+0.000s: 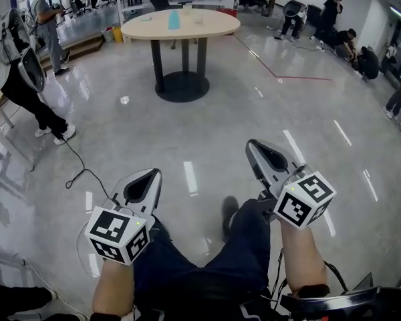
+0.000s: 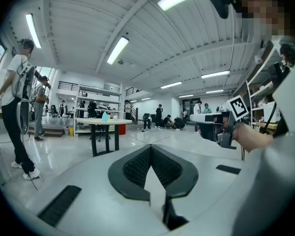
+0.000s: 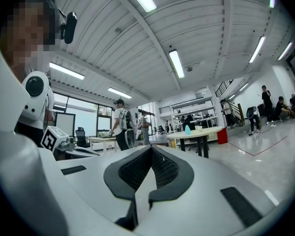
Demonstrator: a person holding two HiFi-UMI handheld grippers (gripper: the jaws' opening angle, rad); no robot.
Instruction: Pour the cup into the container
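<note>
- We are holding the left gripper (image 1: pixel 146 179) and right gripper (image 1: pixel 264 156) shut and empty.
- Nothing is being poured yet; what seems to be the cup (image 1: pixel 199 19) is sitting on the far table (image 1: pixel 217 24).

Three cameras all facing one open floor and its oval table

The head camera is looking steeply down over the person's lap, catching the left gripper (image 1: pixel 147 178) and the right gripper (image 1: pixel 257 149) close below and the oval table (image 1: pixel 180 24) far off at the top. Each gripper camera is riding just behind its own jaws and looking almost level across the floor. The left gripper view is showing the table (image 2: pixel 108 123) left of centre and the right gripper (image 2: pixel 206 122) beside it. The right gripper view is showing the table (image 3: pixel 195 132) right of centre and the left gripper (image 3: pixel 83 150) at its left.
</note>
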